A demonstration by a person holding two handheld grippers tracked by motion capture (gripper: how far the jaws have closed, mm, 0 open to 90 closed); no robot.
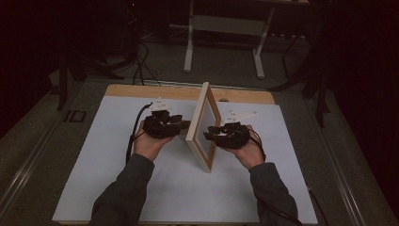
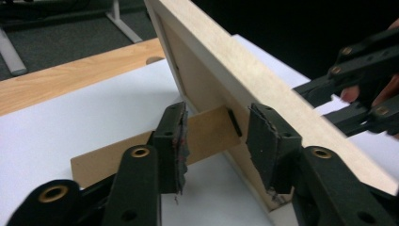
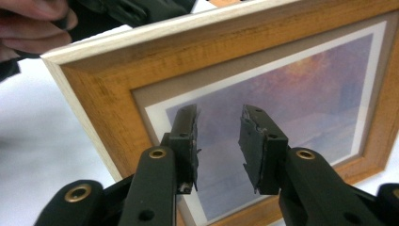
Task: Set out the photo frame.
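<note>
A wooden picture frame (image 1: 203, 123) stands on edge in the middle of the white mat (image 1: 113, 179), between my two grippers. My left gripper (image 1: 182, 126) (image 2: 217, 141) is open at the frame's back (image 2: 197, 80). The brown easel strut (image 2: 209, 134) runs across the gap between its jaws. The right gripper (image 1: 210, 134) (image 3: 218, 143) is open too, its jaws pointing at the glass over a purple, sunset-toned picture (image 3: 291, 103) with a white border. I cannot tell whether either gripper's fingers touch the frame. The right gripper (image 2: 362, 80) also appears past the frame's edge.
The mat covers a wooden table (image 1: 155, 91). White legs of another desk (image 1: 189, 42) and dark cables (image 1: 141, 66) are on the floor beyond the far edge. A cable (image 1: 134, 132) trails from the left gripper. Bare mat lies around the frame.
</note>
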